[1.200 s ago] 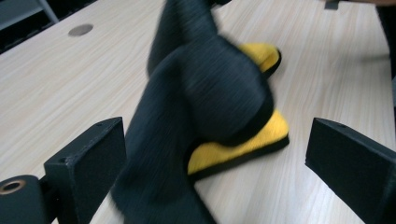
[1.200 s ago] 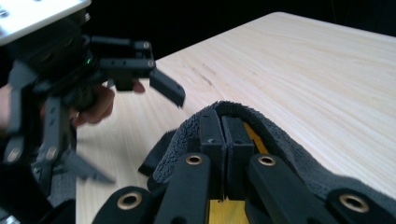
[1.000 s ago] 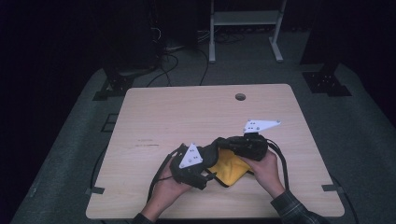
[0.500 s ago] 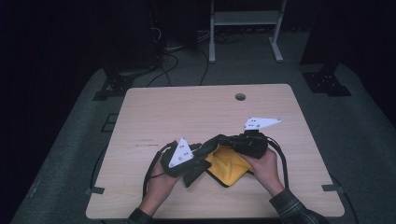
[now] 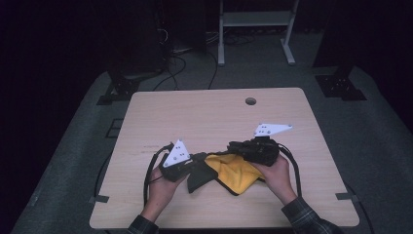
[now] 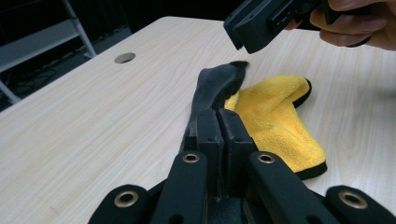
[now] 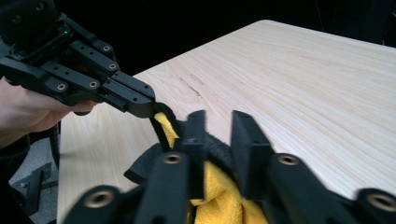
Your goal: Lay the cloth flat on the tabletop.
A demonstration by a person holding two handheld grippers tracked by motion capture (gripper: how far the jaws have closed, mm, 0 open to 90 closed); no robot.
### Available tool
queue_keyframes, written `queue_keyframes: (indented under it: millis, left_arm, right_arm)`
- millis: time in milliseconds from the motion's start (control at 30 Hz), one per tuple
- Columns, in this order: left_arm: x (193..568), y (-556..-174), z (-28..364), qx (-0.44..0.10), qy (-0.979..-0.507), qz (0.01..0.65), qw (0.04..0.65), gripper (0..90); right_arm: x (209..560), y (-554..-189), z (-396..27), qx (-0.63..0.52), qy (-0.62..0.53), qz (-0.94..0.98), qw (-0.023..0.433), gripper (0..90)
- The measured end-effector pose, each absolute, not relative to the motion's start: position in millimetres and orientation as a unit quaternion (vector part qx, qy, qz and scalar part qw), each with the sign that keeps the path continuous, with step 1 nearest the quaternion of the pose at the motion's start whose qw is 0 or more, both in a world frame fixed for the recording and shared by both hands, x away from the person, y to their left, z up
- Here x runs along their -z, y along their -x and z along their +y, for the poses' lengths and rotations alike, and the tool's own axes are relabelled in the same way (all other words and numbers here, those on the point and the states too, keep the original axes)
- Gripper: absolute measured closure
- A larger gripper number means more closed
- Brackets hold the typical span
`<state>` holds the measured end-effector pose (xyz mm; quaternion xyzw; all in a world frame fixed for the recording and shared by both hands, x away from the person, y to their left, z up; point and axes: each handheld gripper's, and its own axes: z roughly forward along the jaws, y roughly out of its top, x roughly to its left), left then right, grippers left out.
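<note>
Cloth, yellow with a black edge and dark back, lies on the table near its front edge, between the two hands. Left gripper is clenched on a dark fold at the cloth's left end; in the left gripper view the jaws meet on that fold, which stands up off the wood. Right gripper sits over the cloth's right part; its jaws have just been opening, and in the right gripper view they stand apart with a gap between them, above the cloth, with no grip on it.

Bare wood stretches wide behind and to both sides of the cloth, up to the far edge, where a round hole sits. Little room remains toward the front edge. No brand, label or writing can be read anywhere.
</note>
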<state>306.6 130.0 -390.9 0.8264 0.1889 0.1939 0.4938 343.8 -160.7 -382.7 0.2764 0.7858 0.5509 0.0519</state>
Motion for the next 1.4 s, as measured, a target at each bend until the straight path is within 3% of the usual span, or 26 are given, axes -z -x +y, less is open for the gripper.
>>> queue_keyframes:
  millis: [67, 167, 367, 400, 467, 567, 633, 667, 700, 733, 767, 833, 867, 1067, 1400]
  left_arm:
    - [393, -307, 130, -0.190, -0.827, 0.188, 0.494, 88.0]
    - [394, -307, 129, -0.186, -0.829, 0.185, 0.494, 87.9]
    - [397, -306, 127, -0.184, -0.832, 0.181, 0.492, 86.5]
    - [398, -306, 126, -0.189, -0.831, 0.185, 0.489, 78.3]
    - [401, -307, 123, -0.201, -0.833, 0.185, 0.482, 52.2]
    - [404, -309, 118, -0.196, -0.835, 0.180, 0.482, 46.8]
    - [404, -309, 115, -0.191, -0.835, 0.171, 0.487, 61.7]
    - [404, -309, 114, -0.187, -0.838, 0.162, 0.486, 74.9]
    - [404, -308, 114, -0.188, -0.839, 0.161, 0.485, 74.9]
    - [403, -307, 114, -0.189, -0.839, 0.160, 0.484, 83.4]
    - [400, -306, 117, -0.189, -0.840, 0.162, 0.481, 85.6]
    - [397, -306, 121, -0.196, -0.839, 0.163, 0.480, 85.7]
    - [395, -306, 126, -0.200, -0.836, 0.167, 0.484, 85.7]
    - [390, -312, 163, -0.214, -0.820, 0.200, 0.491, 85.7]
    - [398, -322, 193, -0.220, -0.814, 0.239, 0.482, 85.6]
  right_arm:
    - [385, -344, -159, -0.548, -0.264, 0.792, 0.055, 58.9]
    - [392, -343, -150, -0.531, -0.239, 0.811, 0.051, 55.1]
    - [402, -342, -133, -0.504, -0.205, 0.837, 0.051, 85.4]
    - [402, -342, -132, -0.503, -0.204, 0.838, 0.049, 86.2]
    - [400, -341, -133, -0.505, -0.199, 0.839, 0.049, 86.7]
    - [397, -339, -134, -0.511, -0.186, 0.838, 0.046, 86.9]
    - [395, -337, -133, -0.510, -0.174, 0.841, 0.044, 86.9]
    - [393, -334, -130, -0.511, -0.167, 0.842, 0.044, 86.7]
    - [393, -334, -130, -0.511, -0.167, 0.842, 0.044, 86.7]
    - [393, -333, -130, -0.512, -0.166, 0.842, 0.048, 86.1]
    - [390, -333, -133, -0.519, -0.169, 0.835, 0.066, 73.5]
    - [388, -334, -138, -0.524, -0.176, 0.831, 0.068, 70.5]
    - [385, -338, -152, -0.528, -0.192, 0.823, 0.085, 63.6]
    - [395, -359, -204, -0.516, -0.263, 0.808, 0.108, 60.2]
    - [434, -381, -226, -0.453, -0.313, 0.832, 0.071, 53.4]
